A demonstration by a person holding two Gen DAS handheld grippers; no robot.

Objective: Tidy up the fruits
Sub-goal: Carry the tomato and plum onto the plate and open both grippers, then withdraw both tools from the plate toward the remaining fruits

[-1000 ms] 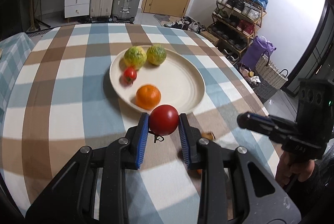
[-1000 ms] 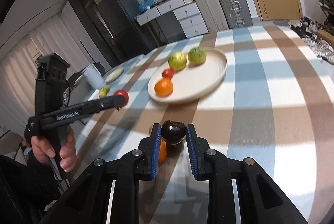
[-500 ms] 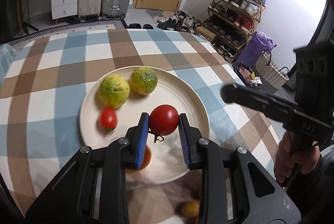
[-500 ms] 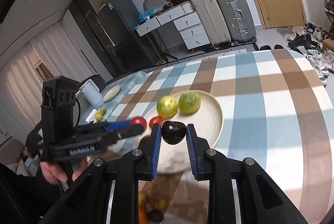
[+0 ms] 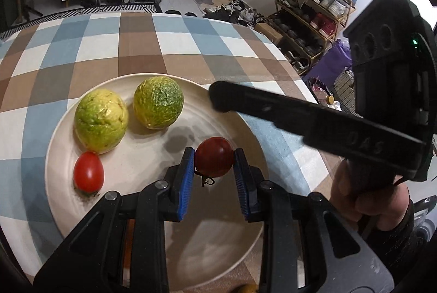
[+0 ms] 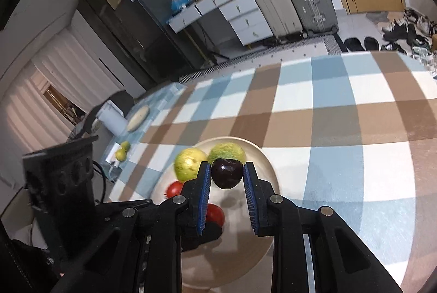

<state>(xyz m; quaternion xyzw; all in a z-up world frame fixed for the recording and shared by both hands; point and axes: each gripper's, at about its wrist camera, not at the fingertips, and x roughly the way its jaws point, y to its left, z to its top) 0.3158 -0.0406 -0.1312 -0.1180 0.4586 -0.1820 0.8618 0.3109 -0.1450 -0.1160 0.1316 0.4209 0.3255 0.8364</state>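
1. Left gripper (image 5: 214, 164): jaws clenched on a round red tomato (image 5: 214, 156), blue pads pressing both its sides. The tomato hangs above the round cream plate (image 5: 54, 156), clear of its floor; a shadow lies on the plate just beyond the jaws.
2. Right gripper (image 6: 227, 174): jaws clenched on a dark purple, glossy plum-like fruit (image 6: 227, 173), also held over the same plate.
3. Left wrist view: the right gripper's black finger crosses from the right, its tip above the plate's far rim, beyond the left jaws. A hand (image 5: 366, 197) holds its handle at the right.
4. On the plate, beyond and left of the left jaws: two rough-skinned yellow-green round fruits (image 5: 101, 120) (image 5: 158, 101), side by side. A small red oval tomato (image 5: 88, 175) lies left of the jaws, just beside the nearer green fruit.
5. Plate rests on a surface covered with a blue, brown and white checked cloth (image 5: 136, 47).
6. Right wrist view: the left gripper sits below and left of the right jaws, its red tomato showing just beside them.
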